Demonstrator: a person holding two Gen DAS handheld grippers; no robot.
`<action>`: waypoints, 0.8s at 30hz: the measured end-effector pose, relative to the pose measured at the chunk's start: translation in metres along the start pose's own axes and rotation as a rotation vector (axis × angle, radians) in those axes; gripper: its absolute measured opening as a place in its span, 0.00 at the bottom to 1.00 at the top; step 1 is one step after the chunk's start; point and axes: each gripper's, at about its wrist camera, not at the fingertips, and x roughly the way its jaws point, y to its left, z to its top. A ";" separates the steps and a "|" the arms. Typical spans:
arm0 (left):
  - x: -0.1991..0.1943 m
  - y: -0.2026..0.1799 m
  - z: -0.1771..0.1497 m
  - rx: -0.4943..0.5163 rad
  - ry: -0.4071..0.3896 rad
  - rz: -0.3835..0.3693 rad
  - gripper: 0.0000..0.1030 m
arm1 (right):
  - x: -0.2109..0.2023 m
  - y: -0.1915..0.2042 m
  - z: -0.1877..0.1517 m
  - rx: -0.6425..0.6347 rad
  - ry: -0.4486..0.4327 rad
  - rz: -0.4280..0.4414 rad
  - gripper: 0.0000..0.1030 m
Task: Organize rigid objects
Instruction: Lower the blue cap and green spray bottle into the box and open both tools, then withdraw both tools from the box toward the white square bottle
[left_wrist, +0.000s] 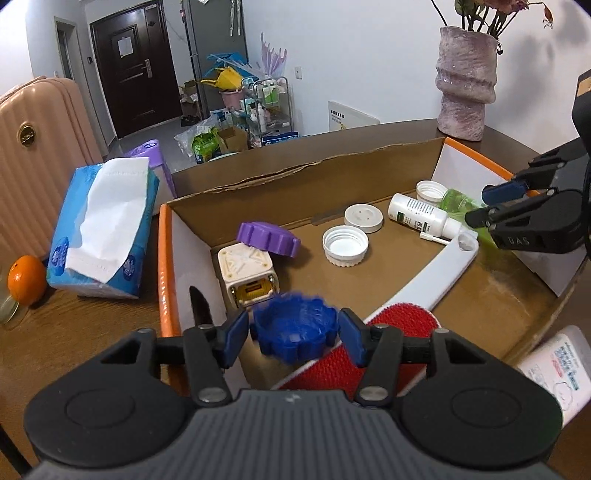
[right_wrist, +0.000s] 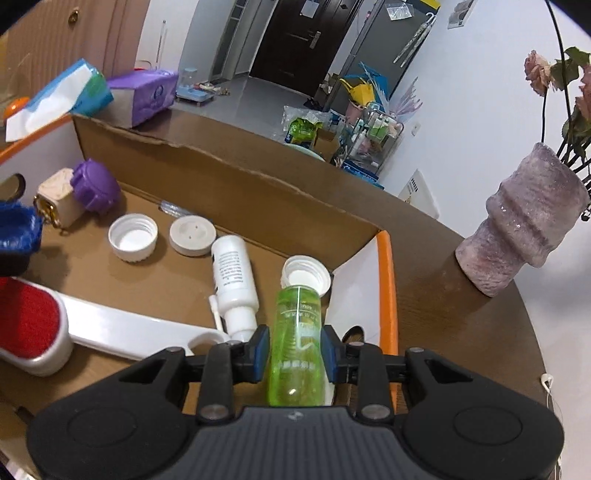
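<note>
My left gripper (left_wrist: 293, 336) is shut on a blue ridged lid (left_wrist: 293, 334), held above the near left part of the open cardboard box (left_wrist: 295, 173). The lid also shows at the left edge of the right wrist view (right_wrist: 16, 230). My right gripper (right_wrist: 295, 354) is shut on a green transparent bottle (right_wrist: 297, 339), held over the box's right end; it shows in the left wrist view (left_wrist: 484, 206). In the box lie a purple lid (left_wrist: 267, 238), a cream block (left_wrist: 245, 271), two white caps (left_wrist: 345, 245) (left_wrist: 363, 218), a white spray bottle (left_wrist: 424, 216) and a red lint brush (left_wrist: 402, 317).
A blue tissue pack (left_wrist: 103, 229), a purple tissue pack (right_wrist: 144, 92) and an orange (left_wrist: 26, 278) lie left of the box on the brown table (right_wrist: 461, 314). A pink-grey vase (right_wrist: 524, 218) stands at the far right. A third white cap (right_wrist: 306, 275) sits in the box's right corner.
</note>
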 end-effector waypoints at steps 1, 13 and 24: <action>-0.004 0.001 0.000 -0.008 -0.001 0.001 0.57 | -0.003 -0.001 0.001 0.001 -0.005 -0.005 0.27; -0.107 0.005 0.013 -0.088 -0.086 0.029 0.75 | -0.109 -0.035 0.001 0.124 -0.103 0.101 0.30; -0.230 -0.026 -0.022 -0.086 -0.291 0.090 1.00 | -0.224 -0.047 -0.056 0.198 -0.260 0.201 0.53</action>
